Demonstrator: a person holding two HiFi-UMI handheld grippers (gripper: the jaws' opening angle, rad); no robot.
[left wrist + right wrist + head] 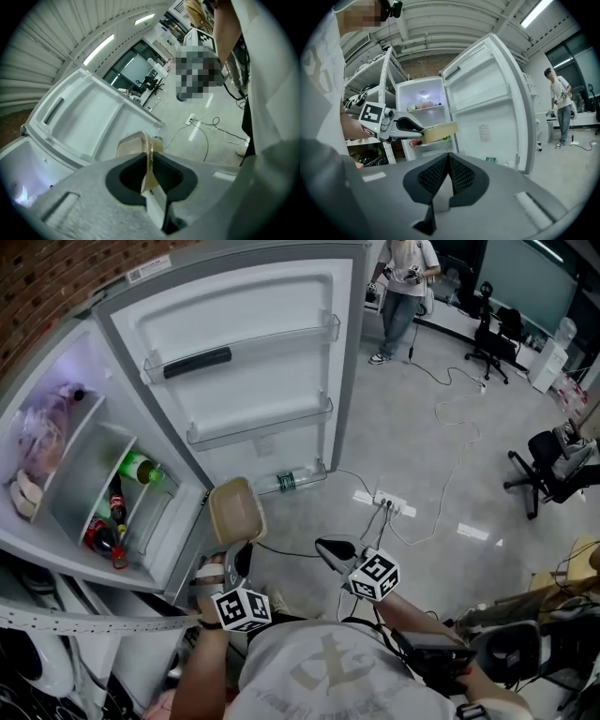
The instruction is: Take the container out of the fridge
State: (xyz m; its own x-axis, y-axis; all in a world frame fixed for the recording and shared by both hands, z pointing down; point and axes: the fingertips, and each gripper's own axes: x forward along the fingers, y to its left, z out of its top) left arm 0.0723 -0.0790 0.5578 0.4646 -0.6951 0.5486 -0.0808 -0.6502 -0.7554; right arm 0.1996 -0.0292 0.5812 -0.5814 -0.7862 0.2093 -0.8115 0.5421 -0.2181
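Left gripper (229,557); container (236,510) lengthwise toward door (246,367)

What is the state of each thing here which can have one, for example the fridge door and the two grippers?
Fridge door: wide open.
Container: outside the fridge, held in the air.
Left gripper: jaws shut on the container's edge.
Right gripper: jaws shut, empty.
Green bottle: lying on a fridge shelf.
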